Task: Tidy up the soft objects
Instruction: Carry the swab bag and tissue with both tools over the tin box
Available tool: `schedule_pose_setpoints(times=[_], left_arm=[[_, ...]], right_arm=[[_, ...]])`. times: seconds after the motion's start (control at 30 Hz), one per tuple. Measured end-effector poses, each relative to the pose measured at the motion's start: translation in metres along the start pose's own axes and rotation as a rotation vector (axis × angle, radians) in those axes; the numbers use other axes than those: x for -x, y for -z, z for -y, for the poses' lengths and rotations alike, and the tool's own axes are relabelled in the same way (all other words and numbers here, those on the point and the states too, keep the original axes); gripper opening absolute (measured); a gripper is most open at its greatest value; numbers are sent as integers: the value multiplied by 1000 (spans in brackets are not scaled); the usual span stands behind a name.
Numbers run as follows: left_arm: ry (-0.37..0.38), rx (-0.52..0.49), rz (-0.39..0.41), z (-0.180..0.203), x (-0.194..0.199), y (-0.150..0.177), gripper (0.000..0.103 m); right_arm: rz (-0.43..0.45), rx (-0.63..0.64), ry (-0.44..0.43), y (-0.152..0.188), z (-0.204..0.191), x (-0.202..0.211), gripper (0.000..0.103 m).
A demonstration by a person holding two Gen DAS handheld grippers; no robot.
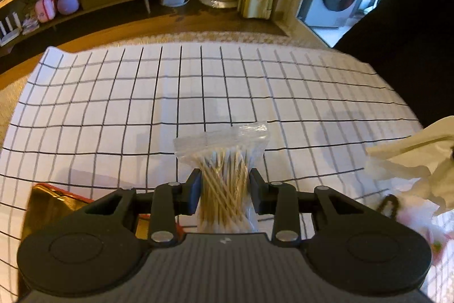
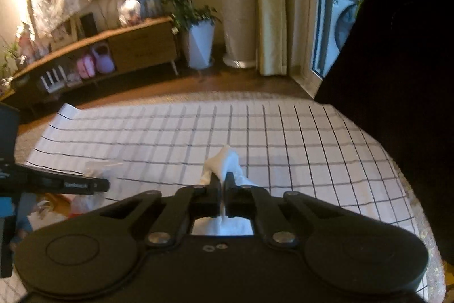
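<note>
The swab bag [image 1: 224, 175] hung clamped in the left claw [image 1: 225, 189] and a tissue [image 2: 224, 161] was pinched in the clenched right claw [image 2: 223, 183], both above the checked surface [image 1: 113, 104], seemingly mid-carry and next needing a drop spot.

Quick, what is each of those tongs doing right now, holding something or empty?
Left tongs: closed on a clear bag of cotton swabs.
Right tongs: shut tight, pinching a white tissue.
</note>
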State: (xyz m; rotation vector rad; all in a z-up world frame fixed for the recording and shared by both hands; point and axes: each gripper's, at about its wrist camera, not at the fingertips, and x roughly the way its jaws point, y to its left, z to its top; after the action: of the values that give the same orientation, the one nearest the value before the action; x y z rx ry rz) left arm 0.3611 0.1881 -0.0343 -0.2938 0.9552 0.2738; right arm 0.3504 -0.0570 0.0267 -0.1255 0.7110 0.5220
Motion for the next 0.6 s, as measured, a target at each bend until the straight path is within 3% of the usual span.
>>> schedule_pose_setpoints(times=[0.27, 0.6], left_arm=[[39, -85, 27, -4, 67, 17, 34], [34, -142, 50, -31, 130, 48, 34]], right_arm=[[43, 64, -93, -3, -30, 53, 2], [71, 144, -226, 4, -89, 103, 2]])
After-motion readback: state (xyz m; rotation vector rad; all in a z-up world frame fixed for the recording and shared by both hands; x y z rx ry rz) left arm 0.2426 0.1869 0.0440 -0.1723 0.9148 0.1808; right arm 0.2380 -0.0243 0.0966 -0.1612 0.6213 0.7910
